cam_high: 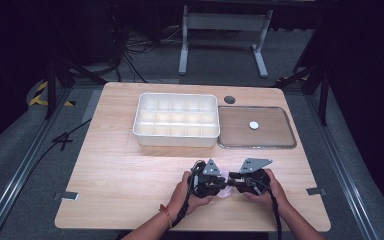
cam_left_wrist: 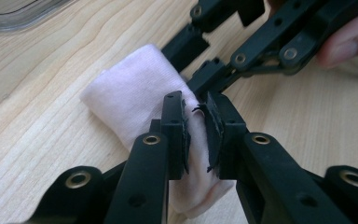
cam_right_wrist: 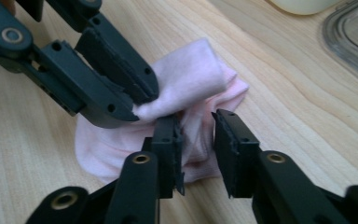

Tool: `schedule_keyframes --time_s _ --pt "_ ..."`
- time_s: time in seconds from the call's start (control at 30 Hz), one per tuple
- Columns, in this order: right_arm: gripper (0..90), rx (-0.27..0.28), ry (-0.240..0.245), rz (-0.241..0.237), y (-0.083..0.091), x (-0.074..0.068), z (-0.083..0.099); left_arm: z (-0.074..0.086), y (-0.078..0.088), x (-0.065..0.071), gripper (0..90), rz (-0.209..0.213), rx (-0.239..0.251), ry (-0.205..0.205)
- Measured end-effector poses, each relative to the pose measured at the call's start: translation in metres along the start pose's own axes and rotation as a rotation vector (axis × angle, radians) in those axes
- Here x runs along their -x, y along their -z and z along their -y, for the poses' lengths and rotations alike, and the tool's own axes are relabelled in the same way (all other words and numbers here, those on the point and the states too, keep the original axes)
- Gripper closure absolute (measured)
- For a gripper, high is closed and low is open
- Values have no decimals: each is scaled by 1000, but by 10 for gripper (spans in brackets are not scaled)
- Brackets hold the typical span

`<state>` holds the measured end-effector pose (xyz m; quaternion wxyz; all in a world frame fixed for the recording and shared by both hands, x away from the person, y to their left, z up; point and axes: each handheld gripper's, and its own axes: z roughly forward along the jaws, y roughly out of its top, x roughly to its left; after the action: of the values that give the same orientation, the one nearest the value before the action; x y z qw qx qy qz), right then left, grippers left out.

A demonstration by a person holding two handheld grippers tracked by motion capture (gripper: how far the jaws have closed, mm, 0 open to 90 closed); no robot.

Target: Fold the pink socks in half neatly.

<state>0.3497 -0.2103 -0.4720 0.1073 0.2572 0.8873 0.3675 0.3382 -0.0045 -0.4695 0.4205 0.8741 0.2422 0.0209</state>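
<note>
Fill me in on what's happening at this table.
A person holds a gripper in each hand at the near edge of the wooden table, working a small pink cloth between them. The left gripper is shut on a fold of the cloth. The right gripper has its jaws around another part of it, a gap showing between them. Farther back stand a white compartment tray and a clear lid lying flat beside it, neither being touched.

I see a soft, matt pink knit cloth point(cam_left_wrist: 135, 100) on the table's point(cam_high: 130, 170) pale, smooth wood grain. My grippers' jaws look like matt black plastic; the tray lid point(cam_high: 256, 127) is glossy and clear.
</note>
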Motion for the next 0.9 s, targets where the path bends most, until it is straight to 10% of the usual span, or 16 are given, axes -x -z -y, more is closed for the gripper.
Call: schedule_keyframes --time_s 0.4,0.9 --pt "708 8 3 13 10 3 2 1 -4 3 784 -16 -12 -40" --pt "678 158 -54 11 19 9 -10 2 -4 6 782 -40 -19 -81"
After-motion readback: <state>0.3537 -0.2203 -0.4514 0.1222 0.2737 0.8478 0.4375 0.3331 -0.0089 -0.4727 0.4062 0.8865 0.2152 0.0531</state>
